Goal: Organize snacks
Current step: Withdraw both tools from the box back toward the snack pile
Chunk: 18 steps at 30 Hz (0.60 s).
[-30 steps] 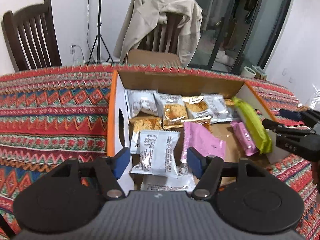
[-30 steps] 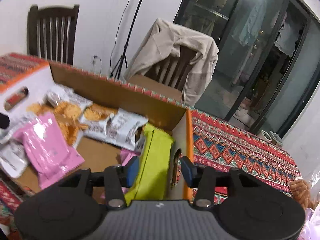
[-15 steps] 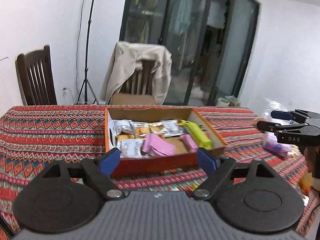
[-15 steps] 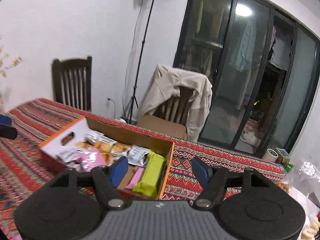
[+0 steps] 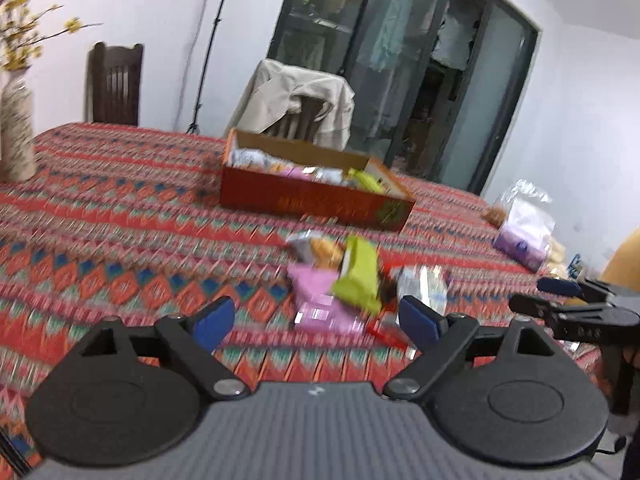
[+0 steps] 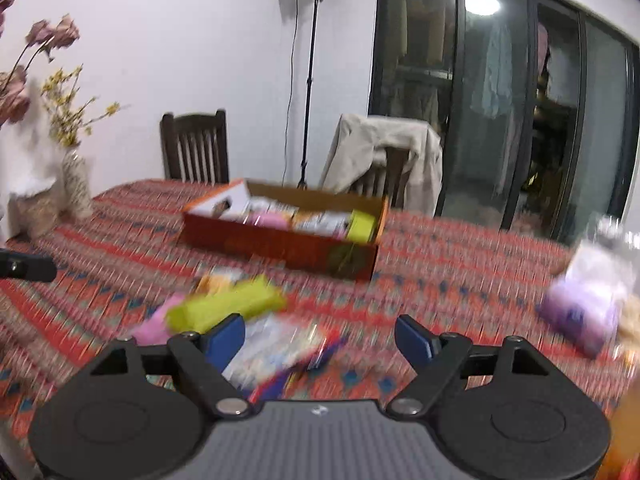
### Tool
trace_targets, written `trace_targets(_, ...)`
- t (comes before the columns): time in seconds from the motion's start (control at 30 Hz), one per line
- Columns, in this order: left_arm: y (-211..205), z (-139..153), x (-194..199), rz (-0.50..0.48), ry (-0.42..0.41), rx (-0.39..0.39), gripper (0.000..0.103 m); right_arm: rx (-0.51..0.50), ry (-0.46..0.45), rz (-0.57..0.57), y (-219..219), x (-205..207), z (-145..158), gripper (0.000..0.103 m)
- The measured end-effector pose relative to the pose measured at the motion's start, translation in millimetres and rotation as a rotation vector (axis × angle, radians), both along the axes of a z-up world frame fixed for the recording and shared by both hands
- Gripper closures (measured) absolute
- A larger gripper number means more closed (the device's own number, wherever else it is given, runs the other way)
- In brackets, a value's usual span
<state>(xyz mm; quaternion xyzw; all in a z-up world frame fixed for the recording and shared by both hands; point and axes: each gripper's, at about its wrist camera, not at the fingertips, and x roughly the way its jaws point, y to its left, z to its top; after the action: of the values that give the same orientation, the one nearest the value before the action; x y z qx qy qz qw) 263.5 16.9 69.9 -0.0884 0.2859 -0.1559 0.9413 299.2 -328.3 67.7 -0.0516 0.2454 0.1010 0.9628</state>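
A patterned red cloth covers the counter (image 5: 120, 208). A vase (image 6: 77, 184) with yellow sprigs stands at its far left corner, two wooden chairs behind it, one draped with a beige jacket (image 5: 296, 96), and a clear bag (image 5: 524, 224) lies at the right. The open snack box (image 5: 316, 196) sits mid-counter, long axis running left to right, packets visible inside. Loose snacks lie in a blurred heap nearer the viewer: a lime-green packet (image 5: 358, 276), long axis pointing toward the box, overlaps a pink packet (image 5: 316, 300) beside an orange-printed one (image 5: 320, 248). The left claw (image 5: 316, 322) and right claw (image 6: 320, 340) both hang spread wide above the counter, gripping nothing.
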Motion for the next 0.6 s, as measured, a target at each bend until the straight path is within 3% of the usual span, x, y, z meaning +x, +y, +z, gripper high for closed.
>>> trace_targets(0.27,3.8,-13.8,-16.5,0.012,0.019,0.053,0.012,0.056,0.107,0.008,17.1,-50.3,-52.1,0.02)
trace_targets(0.6,5.8,-30.7,9.1,0.041,0.048,0.067,0.012,0.063,0.116,-0.007,31.5,-27.5,-50.9,0.014)
